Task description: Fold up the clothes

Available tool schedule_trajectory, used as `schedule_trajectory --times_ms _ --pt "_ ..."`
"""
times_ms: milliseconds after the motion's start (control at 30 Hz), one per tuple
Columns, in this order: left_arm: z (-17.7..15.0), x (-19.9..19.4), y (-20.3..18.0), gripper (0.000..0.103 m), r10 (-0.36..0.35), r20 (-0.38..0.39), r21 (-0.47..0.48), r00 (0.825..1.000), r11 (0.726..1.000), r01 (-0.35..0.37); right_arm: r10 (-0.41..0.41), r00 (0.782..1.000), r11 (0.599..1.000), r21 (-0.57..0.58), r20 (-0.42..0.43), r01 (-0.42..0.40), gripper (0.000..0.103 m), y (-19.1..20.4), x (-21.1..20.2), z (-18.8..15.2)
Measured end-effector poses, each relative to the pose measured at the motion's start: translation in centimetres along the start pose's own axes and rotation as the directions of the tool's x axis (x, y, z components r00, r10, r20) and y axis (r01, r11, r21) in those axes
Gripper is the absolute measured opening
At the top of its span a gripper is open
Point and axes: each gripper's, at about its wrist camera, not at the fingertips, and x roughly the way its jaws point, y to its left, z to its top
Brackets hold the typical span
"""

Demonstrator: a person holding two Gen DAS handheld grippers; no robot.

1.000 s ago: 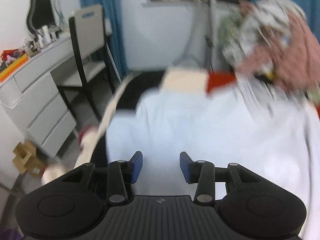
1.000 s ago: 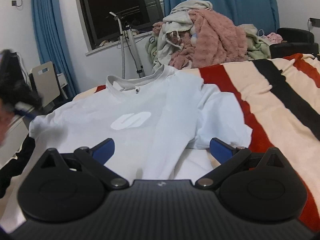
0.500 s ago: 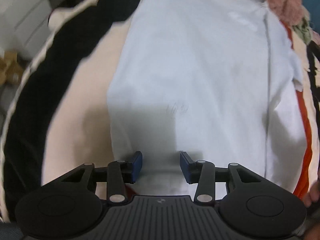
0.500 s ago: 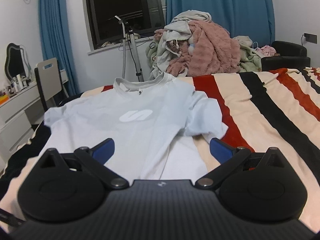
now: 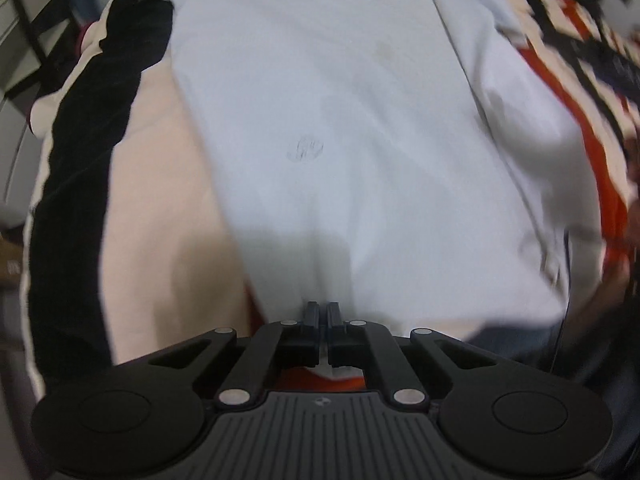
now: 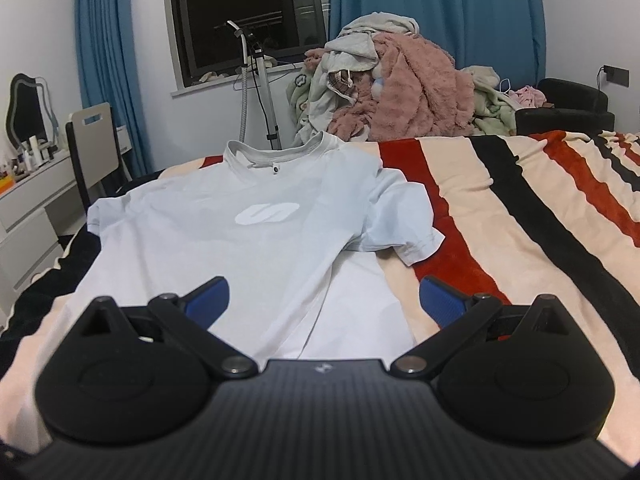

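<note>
A pale blue T-shirt (image 6: 256, 248) lies spread face up on a striped blanket (image 6: 520, 216) near the bed's left edge, collar toward the window end. The left gripper (image 5: 321, 312) points steeply down, jaws clenched on the shirt's bottom hem. The right gripper (image 6: 324, 296) hovers above the hem, jaws spread wide, grasping nothing.
</note>
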Motion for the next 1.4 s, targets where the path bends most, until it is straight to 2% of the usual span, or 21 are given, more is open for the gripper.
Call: schedule_trajectory --times_ms 167,267,433,533,600,667,767,833,900,967,1033,1067,1233,1300,1400 --pt "-2.7 -1.1 2.0 0.003 0.095 -0.051 0.006 0.994 0.995 -0.095 0.017 1.000 1.000 0.010 0.007 -0.018 0.103 -0.2 -0.2 0.1" --pt "-3.3 -2.6 2.5 0.005 0.065 -0.017 -0.053 0.998 0.996 -0.066 0.027 0.999 1.000 0.009 0.020 -0.027 0.103 -0.2 -0.5 0.3" --pt "-3.1 -5.0 2.2 0.024 0.035 0.078 -0.119 0.996 0.993 -0.026 0.038 0.998 0.999 0.005 0.045 -0.038 0.103 0.0 -1.3 0.5" --pt "-2.1 -5.7 1.3 0.039 0.032 0.161 -0.140 0.986 0.990 -0.010 0.042 0.997 0.999 0.008 0.072 -0.043 0.103 -0.1 -1.8 0.8" --pt "-0.8 -6.5 0.7 0.045 0.044 0.250 -0.138 0.967 0.990 -0.010 0.041 0.994 0.999 0.010 0.097 -0.042 0.103 -0.2 -2.2 1.0" --pt "0.3 -7.2 0.0 0.047 0.043 0.330 -0.133 0.943 0.991 0.002 0.033 0.992 0.999 0.010 0.122 -0.035 0.103 -0.3 -2.5 1.1" --pt "1.9 -7.7 -0.8 0.051 0.011 0.439 -0.144 0.898 0.988 0.059 0.026 0.987 1.000 0.010 0.156 -0.028 0.103 -0.4 -3.0 1.3" --pt "3.0 -8.0 -1.8 0.054 0.009 0.507 -0.138 0.862 0.988 0.071 0.017 0.983 1.000 0.006 0.182 -0.019 0.103 -0.4 -3.4 1.4" --pt "4.1 -7.6 -2.3 0.063 0.010 0.558 -0.131 0.830 0.989 0.076 0.009 0.978 1.000 -0.005 0.209 -0.008 0.103 -0.3 -3.8 1.4" --pt "5.6 -6.5 -2.7 0.067 0.002 0.600 -0.123 0.800 0.988 0.090 0.002 0.973 1.000 -0.013 0.231 0.001 0.103 -0.3 -4.1 1.4" --pt "5.9 -5.4 -2.7 0.078 -0.006 0.634 -0.119 0.773 0.987 0.105 -0.002 0.970 1.000 -0.010 0.243 0.005 0.103 -0.4 -4.0 1.4" --pt "5.7 -5.2 -2.5 0.085 -0.008 0.646 -0.119 0.763 0.987 0.110 -0.003 0.970 1.000 -0.006 0.244 0.005 0.103 -0.5 -3.9 1.4" --pt "4.5 -3.8 -1.3 0.099 0.066 0.687 -0.131 0.724 0.991 0.034 -0.009 0.975 1.000 0.018 0.224 0.006 0.103 -0.4 -2.8 1.3" --pt "4.0 -3.5 -0.4 0.100 0.080 0.688 -0.154 0.721 0.987 0.038 -0.007 0.978 0.999 0.033 0.209 0.000 0.103 -0.4 -2.3 1.3" --pt "3.9 -3.0 0.9 0.101 0.081 0.682 -0.184 0.727 0.981 0.064 -0.008 0.982 0.999 0.052 0.187 -0.001 0.103 -0.4 -1.8 1.2"
